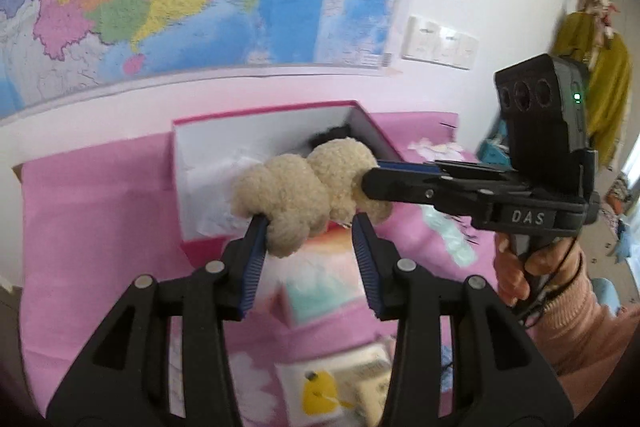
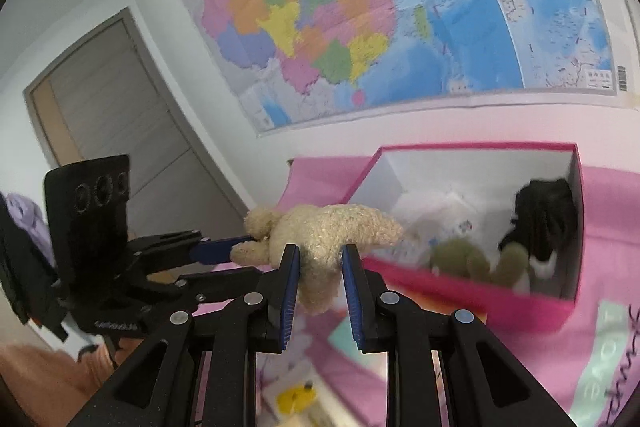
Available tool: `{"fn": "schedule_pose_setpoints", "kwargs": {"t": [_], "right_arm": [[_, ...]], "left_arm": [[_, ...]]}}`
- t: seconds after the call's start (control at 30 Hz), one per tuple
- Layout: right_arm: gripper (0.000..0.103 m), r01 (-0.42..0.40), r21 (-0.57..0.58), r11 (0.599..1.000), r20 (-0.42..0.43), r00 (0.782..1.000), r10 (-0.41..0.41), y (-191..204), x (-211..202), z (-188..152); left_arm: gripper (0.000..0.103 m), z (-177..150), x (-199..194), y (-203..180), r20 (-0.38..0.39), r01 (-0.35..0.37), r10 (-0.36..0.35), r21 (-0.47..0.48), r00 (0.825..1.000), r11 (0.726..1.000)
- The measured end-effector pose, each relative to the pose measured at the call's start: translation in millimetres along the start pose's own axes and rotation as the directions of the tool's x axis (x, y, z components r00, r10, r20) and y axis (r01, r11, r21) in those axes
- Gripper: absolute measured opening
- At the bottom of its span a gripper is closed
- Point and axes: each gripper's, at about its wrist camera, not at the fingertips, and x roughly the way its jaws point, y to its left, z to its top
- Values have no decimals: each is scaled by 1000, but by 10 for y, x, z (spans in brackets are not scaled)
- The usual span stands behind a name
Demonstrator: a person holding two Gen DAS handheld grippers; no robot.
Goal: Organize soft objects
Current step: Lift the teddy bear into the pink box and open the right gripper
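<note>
A cream plush teddy bear hangs in the air just in front of an open pink box with white inner walls. My left gripper is shut on one end of the bear. My right gripper is shut on the bear's body; it also shows in the left wrist view, coming in from the right. In the right wrist view the box holds a green plush toy and a black-and-white plush toy on white paper.
The box sits on a pink patterned bedspread against a white wall with a large coloured map. A yellow-printed item lies on the bed near me. A door is at the left. A yellow garment hangs at the right.
</note>
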Motion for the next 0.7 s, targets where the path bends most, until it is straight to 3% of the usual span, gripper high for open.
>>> {"fn": "schedule_pose_setpoints", "kwargs": {"t": [0.23,0.4,0.7], "right_arm": [[21,-30,60,998,-47,998,33,-272,493,209],[21,49,35,998,-89,995,-45,-342,832,209],[25,170,132,977,-125,980,-153,-751,901,84]], "left_arm": [[44,197,390,204,-54,-34,33,-9,998,999],[45,174,651,363,-109,-67,60,-53,992,996],[44,121,487,637,-60,-78,71,-126,996,989]]}}
